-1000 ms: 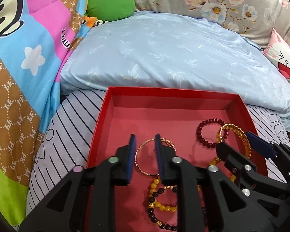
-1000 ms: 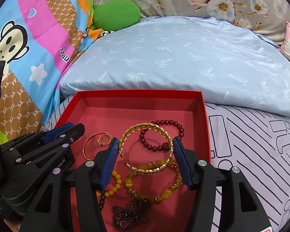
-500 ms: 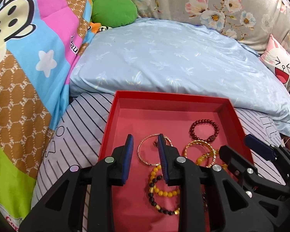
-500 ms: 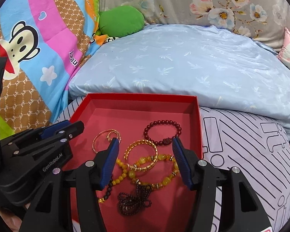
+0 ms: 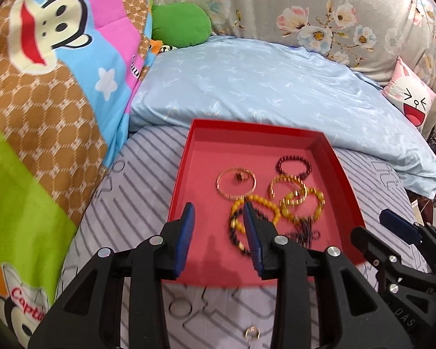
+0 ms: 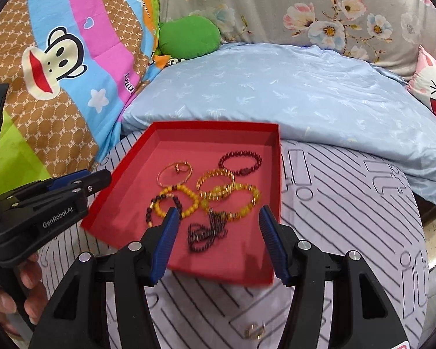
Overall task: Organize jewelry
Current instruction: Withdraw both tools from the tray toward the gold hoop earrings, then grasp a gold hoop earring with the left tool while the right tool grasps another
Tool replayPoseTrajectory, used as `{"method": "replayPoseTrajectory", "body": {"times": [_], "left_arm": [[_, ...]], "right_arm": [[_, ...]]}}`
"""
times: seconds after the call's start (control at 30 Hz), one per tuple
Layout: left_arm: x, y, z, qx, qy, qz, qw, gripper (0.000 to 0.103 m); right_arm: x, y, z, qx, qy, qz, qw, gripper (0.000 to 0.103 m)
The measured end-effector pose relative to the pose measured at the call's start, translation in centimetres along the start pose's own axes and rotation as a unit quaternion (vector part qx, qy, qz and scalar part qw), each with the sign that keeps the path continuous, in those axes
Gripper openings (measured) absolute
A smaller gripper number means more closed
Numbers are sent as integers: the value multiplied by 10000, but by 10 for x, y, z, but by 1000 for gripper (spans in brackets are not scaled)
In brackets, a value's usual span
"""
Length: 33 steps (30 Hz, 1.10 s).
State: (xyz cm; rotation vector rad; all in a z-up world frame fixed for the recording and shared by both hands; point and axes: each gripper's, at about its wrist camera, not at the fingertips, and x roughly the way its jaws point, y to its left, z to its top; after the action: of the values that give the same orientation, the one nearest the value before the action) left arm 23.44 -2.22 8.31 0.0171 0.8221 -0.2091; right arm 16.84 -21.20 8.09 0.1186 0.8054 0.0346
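Observation:
A red tray [image 5: 186,157] [image 6: 277,157] lies on the striped bedsheet and holds several bracelets: a thin gold bangle [image 5: 237,181] [image 6: 174,173], a dark red bead bracelet [image 5: 294,164] [image 6: 240,160], a gold chain bracelet [image 6: 215,184], yellow bead bracelets [image 6: 174,200] and a dark bead strand [image 6: 207,231]. A small gold ring [image 5: 252,333] [image 6: 254,331] lies on the sheet in front of the tray. My left gripper [image 5: 219,221] is open and empty above the tray's near edge. My right gripper [image 6: 218,222] is open and empty, wider apart, over the tray's near part.
A light blue pillow [image 5: 261,87] lies behind the tray. A colourful cartoon quilt [image 5: 43,87] rises on the left. A green cushion [image 5: 181,24] and a floral pillow [image 5: 334,14] sit at the back. A pink cartoon cushion [image 5: 409,101] is at the right.
Both grippers have pulled back and up from the tray, so the whole tray and the ring on the sheet now show. Both stay open and empty.

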Motion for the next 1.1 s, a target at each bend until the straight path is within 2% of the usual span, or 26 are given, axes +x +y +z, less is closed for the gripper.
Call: {"method": "replayPoseTrajectory", "body": {"times": [0.27, 0.6, 0.8, 0.97, 1.1], "left_arm": [[-25, 6, -52, -56, 174, -3, 9998, 34], [-30, 6, -116, -170, 604, -58, 9980, 40], [-31, 3, -139, -258, 688, -69, 9973, 47], [-30, 3, -142, -311, 686, -90, 9971, 48], [-29, 2, -141, -309, 686, -84, 9971, 48]], "right_arm": [[-27, -16, -46, 272, 151, -78, 9995, 56], [-37, -34, -106, 450, 577, -273, 9969, 56], [-29, -35, -116, 493, 674, -288, 9961, 56], [-15, -32, -112, 479, 682, -310, 9960, 54], [-3, -30, -108, 495, 713, -319, 9957, 48]]}}
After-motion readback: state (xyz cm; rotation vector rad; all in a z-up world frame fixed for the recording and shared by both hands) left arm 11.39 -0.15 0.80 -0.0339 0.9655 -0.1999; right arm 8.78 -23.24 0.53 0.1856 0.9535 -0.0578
